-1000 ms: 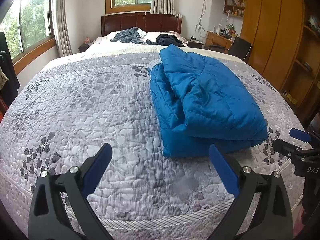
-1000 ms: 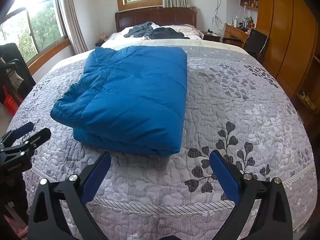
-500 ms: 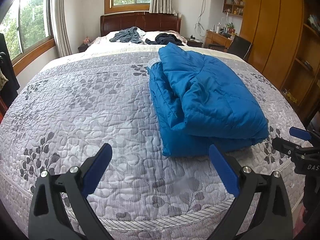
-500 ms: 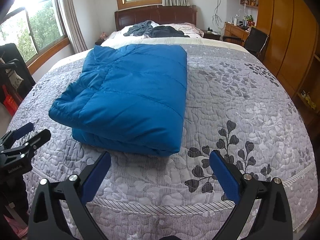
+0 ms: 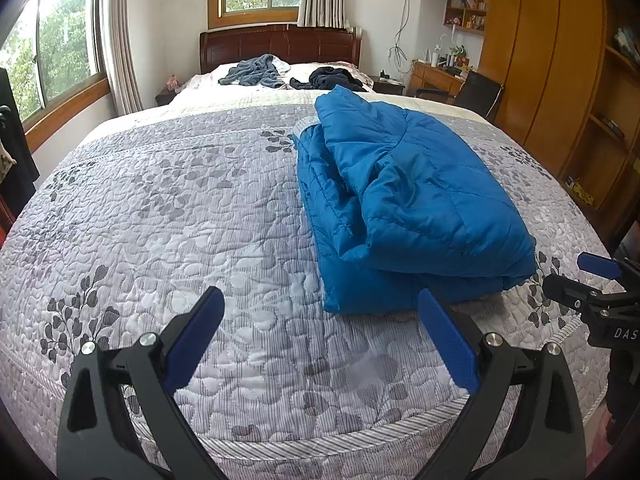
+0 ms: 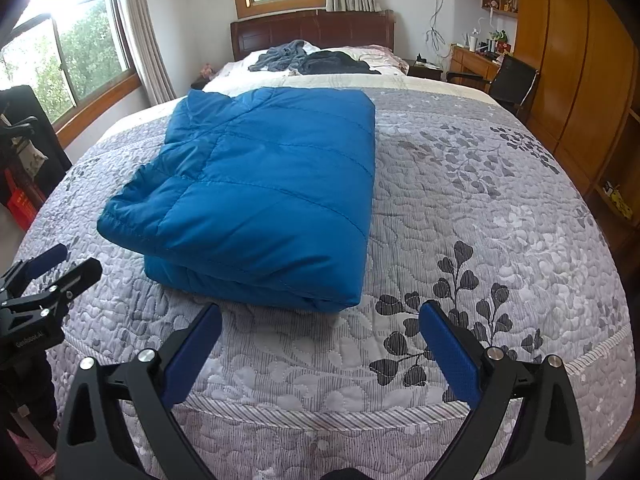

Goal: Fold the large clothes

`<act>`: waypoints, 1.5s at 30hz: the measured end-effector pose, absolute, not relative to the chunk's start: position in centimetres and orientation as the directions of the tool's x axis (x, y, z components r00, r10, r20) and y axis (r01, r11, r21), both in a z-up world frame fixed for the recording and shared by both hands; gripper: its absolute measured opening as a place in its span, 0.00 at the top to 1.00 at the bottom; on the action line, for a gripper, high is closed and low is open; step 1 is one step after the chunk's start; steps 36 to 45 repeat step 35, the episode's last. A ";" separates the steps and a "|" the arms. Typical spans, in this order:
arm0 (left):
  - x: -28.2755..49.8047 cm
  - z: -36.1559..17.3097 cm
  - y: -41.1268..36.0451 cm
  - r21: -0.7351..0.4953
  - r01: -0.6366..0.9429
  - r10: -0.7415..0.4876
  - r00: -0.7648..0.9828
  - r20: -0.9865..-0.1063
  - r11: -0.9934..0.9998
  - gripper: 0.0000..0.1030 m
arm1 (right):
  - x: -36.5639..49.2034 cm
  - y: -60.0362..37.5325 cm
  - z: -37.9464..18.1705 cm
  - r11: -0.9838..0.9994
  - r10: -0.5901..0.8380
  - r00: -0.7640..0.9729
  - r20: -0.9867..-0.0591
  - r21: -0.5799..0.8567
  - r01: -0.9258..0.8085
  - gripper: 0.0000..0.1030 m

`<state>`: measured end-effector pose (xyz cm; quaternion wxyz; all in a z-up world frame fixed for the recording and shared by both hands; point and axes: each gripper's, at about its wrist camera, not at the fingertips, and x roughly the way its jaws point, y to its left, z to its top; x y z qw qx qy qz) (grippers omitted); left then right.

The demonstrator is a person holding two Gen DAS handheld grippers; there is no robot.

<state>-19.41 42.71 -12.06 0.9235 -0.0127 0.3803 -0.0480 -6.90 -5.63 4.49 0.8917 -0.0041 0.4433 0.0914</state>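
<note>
A blue quilted jacket (image 5: 404, 200) lies folded into a thick rectangle on the grey floral bedspread (image 5: 180, 208). In the right wrist view the same jacket (image 6: 260, 192) fills the left centre, its folded edge facing me. My left gripper (image 5: 320, 304) hovers open over the bed's near edge, just short of the jacket's near left corner, nothing between its blue pads. My right gripper (image 6: 320, 312) is open too, level with the jacket's near right corner and holding nothing. Each gripper shows at the edge of the other's view: the right gripper (image 5: 596, 280), the left gripper (image 6: 48, 276).
Grey clothes (image 5: 256, 72) and dark clothes (image 5: 332, 78) lie by the wooden headboard (image 5: 280, 44). A wooden wardrobe (image 5: 552, 60), a desk (image 5: 436, 74) and a black chair (image 5: 478, 94) stand right of the bed. Windows run along the left wall (image 6: 80, 52).
Both views have shifted slightly back from the jacket; the jacket itself lies unchanged and both grippers stay open and empty.
</note>
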 end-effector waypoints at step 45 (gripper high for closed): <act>-19.3 -12.2 42.7 -0.059 0.090 -0.106 0.703 -0.703 0.994 0.06 | -6.1 -6.1 3.9 0.984 0.153 0.578 -0.802 0.072 -0.160 0.04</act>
